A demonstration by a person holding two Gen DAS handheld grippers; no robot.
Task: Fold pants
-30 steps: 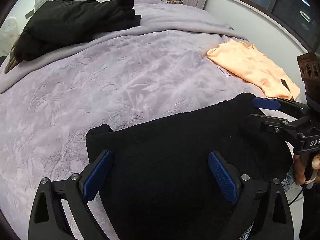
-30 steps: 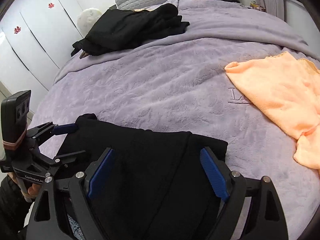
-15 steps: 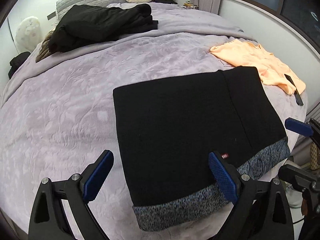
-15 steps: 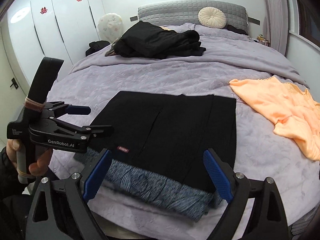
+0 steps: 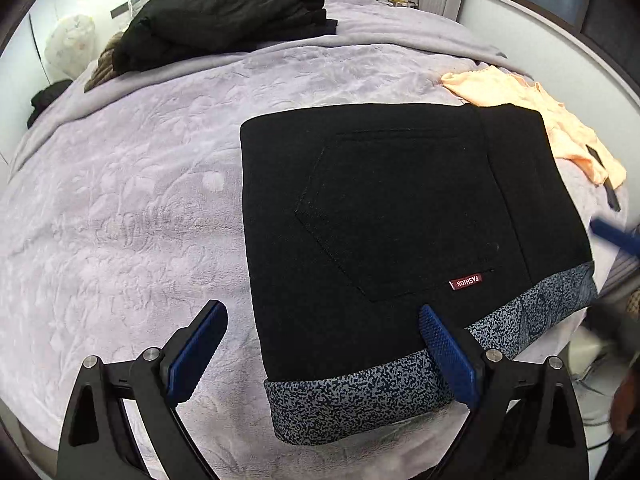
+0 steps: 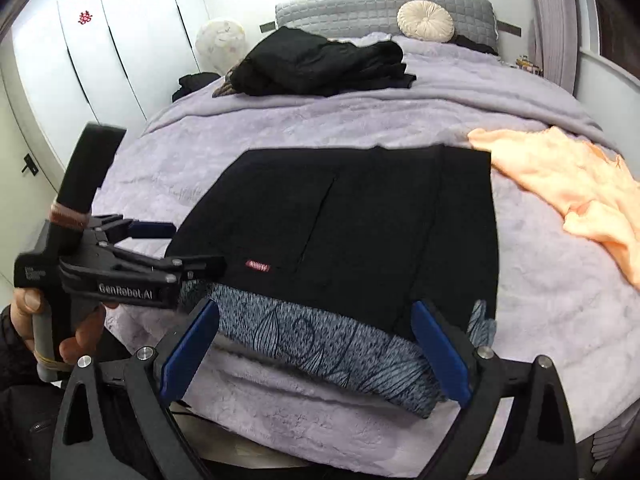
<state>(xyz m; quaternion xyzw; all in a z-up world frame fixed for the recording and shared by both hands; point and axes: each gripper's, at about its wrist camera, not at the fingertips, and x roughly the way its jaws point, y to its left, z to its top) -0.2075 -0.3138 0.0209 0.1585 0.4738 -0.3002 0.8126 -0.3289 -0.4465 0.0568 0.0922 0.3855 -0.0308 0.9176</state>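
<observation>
Left wrist view: the folded black pants are laid flat on the lavender bedspread, with the patterned grey lining band along the near edge at the mattress border. The left gripper is held spread wide above that near edge, nothing between its pads. Bare bedspread is seen to the left of the pants; an orange garment lies just beside their far right corner. A pile of dark clothes is well apart, near the headboard.

Right wrist view: the right gripper is spread wide, its jaws just opened further, nothing pinched. The pants are lying beyond it. The left gripper is seen at their left edge, gripped by a hand.
</observation>
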